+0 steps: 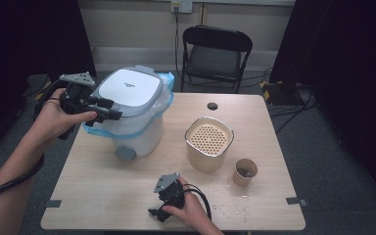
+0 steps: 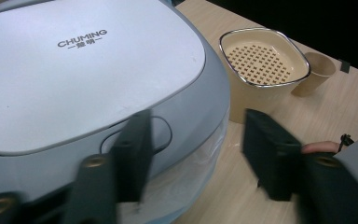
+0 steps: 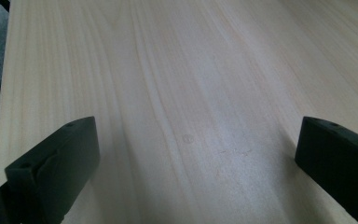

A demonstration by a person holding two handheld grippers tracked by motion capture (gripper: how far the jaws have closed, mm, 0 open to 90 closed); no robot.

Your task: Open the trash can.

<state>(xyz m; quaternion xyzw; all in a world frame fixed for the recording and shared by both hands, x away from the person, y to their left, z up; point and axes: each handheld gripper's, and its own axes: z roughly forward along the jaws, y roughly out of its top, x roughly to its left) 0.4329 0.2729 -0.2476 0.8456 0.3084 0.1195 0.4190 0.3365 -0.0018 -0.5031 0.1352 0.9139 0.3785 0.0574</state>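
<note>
The left gripper (image 1: 108, 110) hung at the bin's (image 1: 132, 110) nine o'clock side, level with the lid (image 1: 129, 87), its jaws spread to a middling gap and holding nothing; in the left gripper view the near jaw lay over the lid's front rim by the small oval latch (image 2: 161, 133) while the far jaw stood out past the bin's edge above bare table (image 2: 223, 186); whether the near jaw touched the rim could not be told; the bin stood at the table's ten o'clock corner, lid down, a blue liner (image 1: 166, 98) pinched under the lid's skirt and a grey pedal (image 1: 126, 152) at its six o'clock foot; the lid's long edge ran across the jaws' line rather than along it, so the likely lift turned on the jaws coming in from nine o'clock and closing over that rim, or the latch being pressed; the left hand (image 1: 58, 117) was plainly the nearer one for this; past the bin, at three o'clock from it, sat the strainer pot (image 1: 209, 143), and just beyond at its four o'clock a paper cup (image 1: 245, 172), both well apart from either gripper; the right gripper (image 1: 159, 210) rested low at the table's six o'clock edge, jaws wide and empty over plain wood in the right gripper view, aimed away from the bin and near nothing to grasp
</note>
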